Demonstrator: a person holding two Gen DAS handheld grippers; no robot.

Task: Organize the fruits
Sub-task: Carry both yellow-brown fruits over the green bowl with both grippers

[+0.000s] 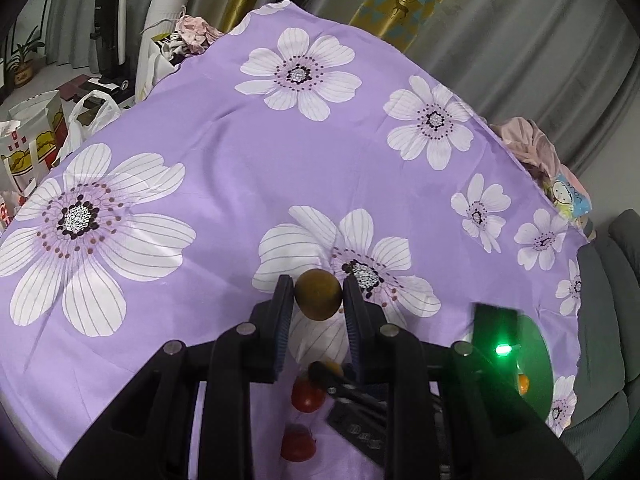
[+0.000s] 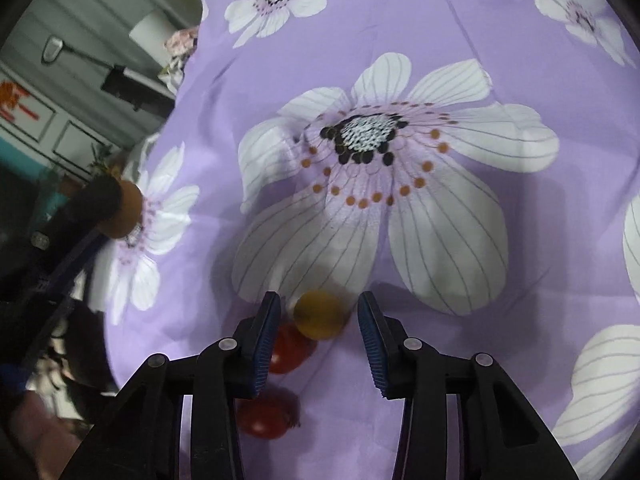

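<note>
A round olive-brown fruit [image 1: 318, 294] hangs above the purple flowered cloth [image 1: 224, 168], and my left gripper [image 1: 318, 292] is shut on it, a pad pressing each side. The right wrist view shows the same fruit [image 2: 129, 210] at the far left, in the left gripper [image 2: 114, 204]. My right gripper [image 2: 318, 320] points down at the cloth with a yellow fruit [image 2: 320, 315] between its fingers. A narrow gap shows on both sides of that fruit, which lies on the cloth. Two red fruits [image 2: 292, 350] [image 2: 267, 416] lie just left of and behind it.
A green plate [image 1: 536, 344] at the cloth's right edge holds a small orange fruit [image 1: 523, 385]. Shopping bags [image 1: 32, 152] stand off the left edge. A pile of clothes [image 1: 532, 148] and a grey sofa [image 1: 608, 280] lie to the right.
</note>
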